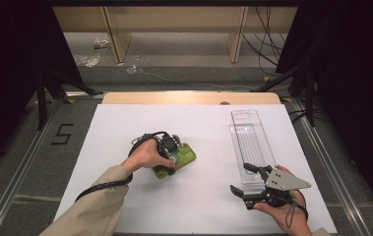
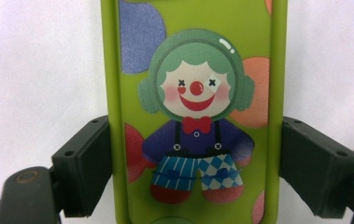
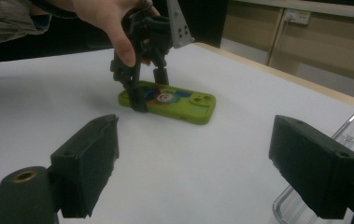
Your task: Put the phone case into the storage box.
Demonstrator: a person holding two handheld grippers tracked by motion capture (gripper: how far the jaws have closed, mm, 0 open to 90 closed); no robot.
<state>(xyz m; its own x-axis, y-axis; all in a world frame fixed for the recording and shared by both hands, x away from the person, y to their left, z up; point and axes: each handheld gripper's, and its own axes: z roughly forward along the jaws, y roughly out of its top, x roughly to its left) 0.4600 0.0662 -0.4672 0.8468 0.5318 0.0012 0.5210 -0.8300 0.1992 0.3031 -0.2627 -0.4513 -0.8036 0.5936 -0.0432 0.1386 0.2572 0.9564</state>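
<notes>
The left gripper (image 1: 170, 156), just left of the middle of the high view, stands over a flat lime-green phone case printed with a cartoon clown (image 1: 179, 158). In the left gripper view its two black jaws sit on either side of the case's long edges (image 2: 193, 112); the left jaw looks to be touching the edge, while a thin strip of white shows between the right jaw and the case, so I cannot tell whether the grasp is fully clenched. The case lies flat on the white table cover (image 1: 194, 206), clown side up. In the right gripper view the same gripper (image 3: 143, 88) comes down on the case (image 3: 174, 105) from above, left of the frame's middle.

The right gripper (image 1: 253, 184) is held at the lower right of the high view, its jaws released and spread wide with nothing between them. Its own view shows bare white cover between the jaws. Just beside it, a long clear plastic tray (image 1: 249, 142) runs up the right half of the frame; its corner (image 3: 305, 205) shows at the lower right of the right gripper view.
</notes>
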